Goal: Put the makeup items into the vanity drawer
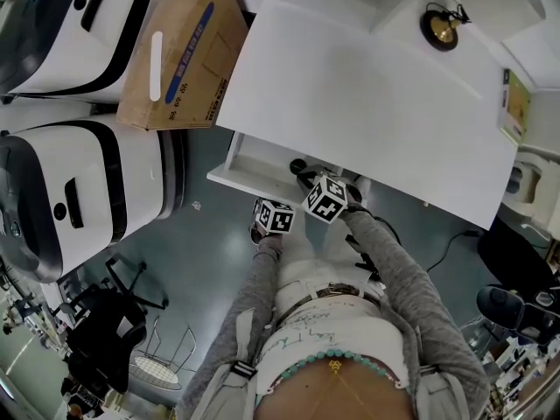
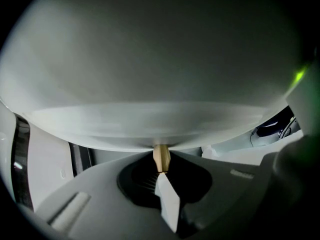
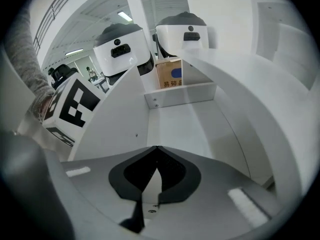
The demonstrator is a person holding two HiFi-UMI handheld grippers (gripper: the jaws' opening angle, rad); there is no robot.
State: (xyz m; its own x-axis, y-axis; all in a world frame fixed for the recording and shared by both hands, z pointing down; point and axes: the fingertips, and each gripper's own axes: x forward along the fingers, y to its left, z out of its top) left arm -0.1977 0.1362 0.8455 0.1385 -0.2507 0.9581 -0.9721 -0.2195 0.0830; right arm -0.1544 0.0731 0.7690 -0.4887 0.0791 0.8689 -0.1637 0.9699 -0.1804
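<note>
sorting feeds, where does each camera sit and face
Head view: on the person's head, steeply down at the table and open drawer; grey sleeves show.
Left gripper view: on the left hand-held gripper, facing the drawer knob its jaws clamp.
Right gripper view: on the right hand-held gripper, jaws shut, looking along the drawer.
Head and right views share the cardboard box.

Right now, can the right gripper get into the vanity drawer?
Probably yes. The drawer stands open, the left gripper shut on its knob, and the right gripper, jaws together and empty, points straight along the drawer's inside with nothing showing in its way.
</note>
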